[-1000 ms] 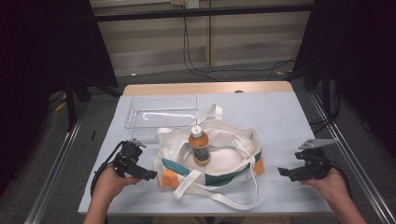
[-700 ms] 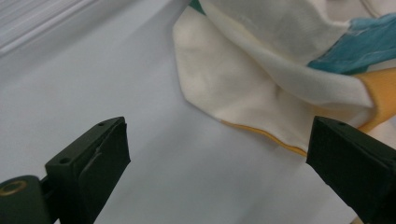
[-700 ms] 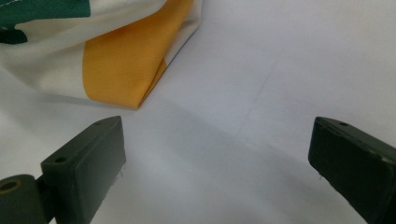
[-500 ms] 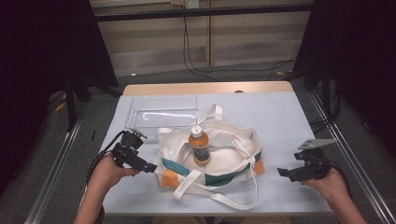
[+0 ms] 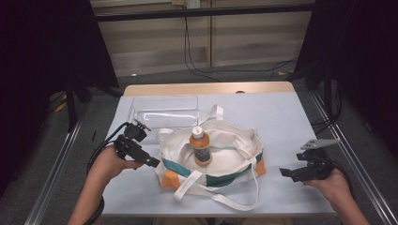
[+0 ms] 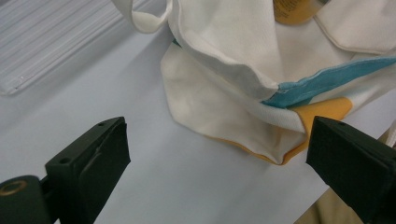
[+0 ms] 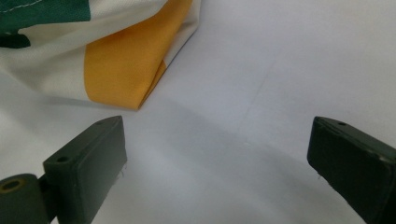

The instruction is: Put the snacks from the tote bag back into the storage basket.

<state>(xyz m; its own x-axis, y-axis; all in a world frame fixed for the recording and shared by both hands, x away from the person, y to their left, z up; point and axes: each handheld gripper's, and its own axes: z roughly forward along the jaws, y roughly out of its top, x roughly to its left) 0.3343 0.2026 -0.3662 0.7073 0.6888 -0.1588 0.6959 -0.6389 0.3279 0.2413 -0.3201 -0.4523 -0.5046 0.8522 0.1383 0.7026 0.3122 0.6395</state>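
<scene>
Flanking tote bag point(image 5: 220, 154), left gripper point(image 5: 152, 163) nearer.

Left tool point(image 5: 152, 163) moved in toward tote bag point(image 5: 225, 161), jaws apart at its corner

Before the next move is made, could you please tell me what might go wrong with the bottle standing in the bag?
1. The bottle stands upright on the slack cloth of the tote bag; a tug by the open left gripper at the bag's edge could tip it.
2. The long strap lies looped on the table at the near side and might snag a gripper.
3. The right gripper is apart from the bag, so nothing steadies that side.
</scene>
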